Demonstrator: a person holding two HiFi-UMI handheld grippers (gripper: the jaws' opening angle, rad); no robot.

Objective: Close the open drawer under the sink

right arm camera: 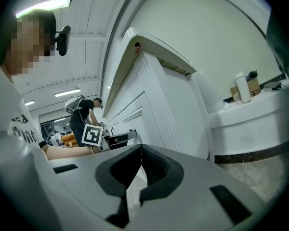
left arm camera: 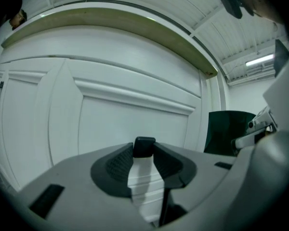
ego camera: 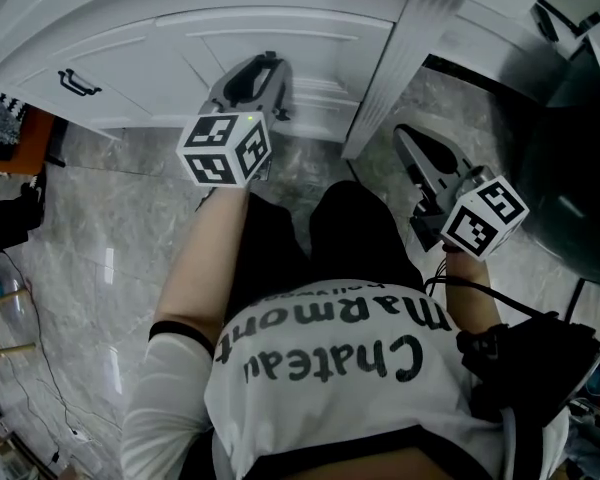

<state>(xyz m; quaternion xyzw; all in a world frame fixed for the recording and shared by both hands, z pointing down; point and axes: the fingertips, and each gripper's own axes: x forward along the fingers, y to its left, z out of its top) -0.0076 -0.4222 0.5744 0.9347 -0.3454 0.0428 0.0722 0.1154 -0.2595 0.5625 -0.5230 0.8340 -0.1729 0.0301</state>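
The white drawer front (ego camera: 320, 58) under the counter fills the left gripper view as a panelled face (left arm camera: 135, 114). My left gripper (ego camera: 268, 64) reaches up to it, and its jaws (left arm camera: 144, 148) are shut on a small black handle (left arm camera: 144, 146) at the panel. How far the drawer stands out I cannot tell. My right gripper (ego camera: 408, 136) hangs lower right, beside the white corner post (ego camera: 390, 68), apart from the drawer. Its jaws (right arm camera: 138, 149) are shut with nothing between them.
A dark green bin (ego camera: 570, 168) stands at the right, past the post. The cabinet door at the left carries a black handle (ego camera: 78, 82). Grey marble floor (ego camera: 110, 238) lies below, with cables at the far left. Another person (right arm camera: 84, 117) works in the background.
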